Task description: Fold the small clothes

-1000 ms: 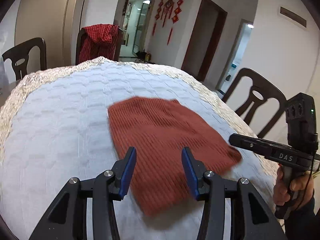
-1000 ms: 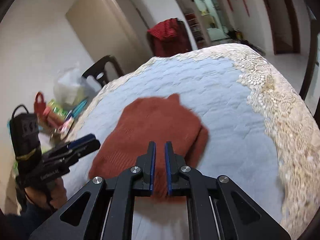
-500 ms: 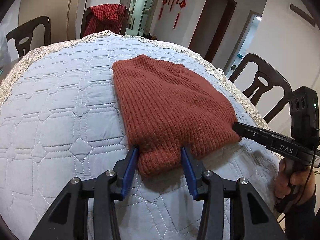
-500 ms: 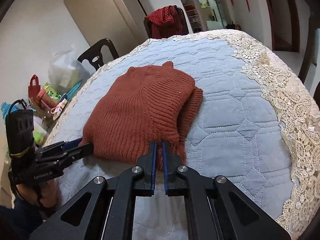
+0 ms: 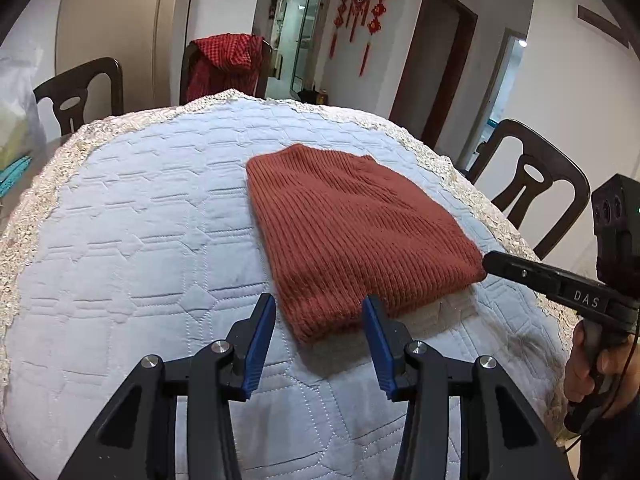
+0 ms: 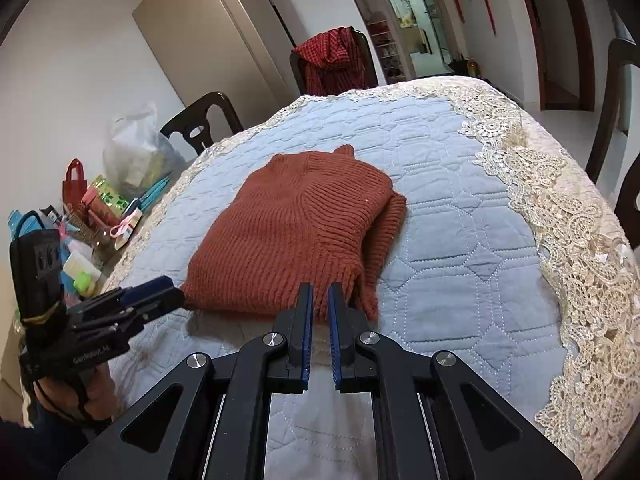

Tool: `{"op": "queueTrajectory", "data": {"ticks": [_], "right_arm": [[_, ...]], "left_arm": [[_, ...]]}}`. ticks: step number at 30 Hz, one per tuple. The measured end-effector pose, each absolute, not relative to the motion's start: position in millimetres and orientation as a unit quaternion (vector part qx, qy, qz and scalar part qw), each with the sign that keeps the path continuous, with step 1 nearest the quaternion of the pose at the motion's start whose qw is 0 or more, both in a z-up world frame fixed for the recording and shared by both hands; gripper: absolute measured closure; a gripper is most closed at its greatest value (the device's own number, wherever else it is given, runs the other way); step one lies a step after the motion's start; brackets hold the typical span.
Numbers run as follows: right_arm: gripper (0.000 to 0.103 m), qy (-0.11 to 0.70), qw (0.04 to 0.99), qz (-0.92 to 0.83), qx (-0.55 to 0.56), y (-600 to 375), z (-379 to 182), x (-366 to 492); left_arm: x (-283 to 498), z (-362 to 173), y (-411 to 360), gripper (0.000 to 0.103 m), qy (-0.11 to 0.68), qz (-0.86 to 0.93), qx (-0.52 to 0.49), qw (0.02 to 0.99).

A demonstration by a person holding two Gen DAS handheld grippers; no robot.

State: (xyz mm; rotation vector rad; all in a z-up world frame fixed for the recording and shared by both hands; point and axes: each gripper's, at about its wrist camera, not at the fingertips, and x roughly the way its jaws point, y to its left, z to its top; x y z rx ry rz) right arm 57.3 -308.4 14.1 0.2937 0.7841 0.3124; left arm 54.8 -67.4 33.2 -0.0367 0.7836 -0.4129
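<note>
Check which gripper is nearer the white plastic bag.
Left. The left gripper is at the sweater's corner on the bag's side; the right gripper is at its hem, farther from the white plastic bag.

White "DAS" on the right tool [image 5: 486, 266]; partly legible "GenRobot.AI" on the left tool [image 6: 176, 299].

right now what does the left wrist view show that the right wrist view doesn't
Only the left wrist view: the left gripper open with the sweater's near corner between its jaws. Only the right wrist view: the right gripper shut at the sweater's edge, and clutter beside the table. Both: the rust sweater folded on the quilted cloth, and a red garment over a chair.
</note>
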Motion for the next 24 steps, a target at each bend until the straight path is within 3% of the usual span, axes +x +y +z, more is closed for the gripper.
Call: {"op": "queueTrajectory", "data": {"ticks": [10, 18, 24], "right_arm": [[0.096, 0.369, 0.905, 0.153, 0.147, -303.2, 19.2, 70.6], [0.096, 0.385, 0.896, 0.143, 0.167, -312.4, -6.5, 83.2], [0.096, 0.388, 0.897, 0.141, 0.159, -310.9, 3.0, 79.9]], "left_arm": [[73.2, 44.4, -67.0, 0.055, 0.357, -0.191, -0.028, 0.914], [86.2, 16.3, -79.8, 0.056, 0.385, -0.208, -0.030, 0.899], [84.4, 32.9, -74.2, 0.056, 0.373, -0.214, -0.037, 0.902]]}}
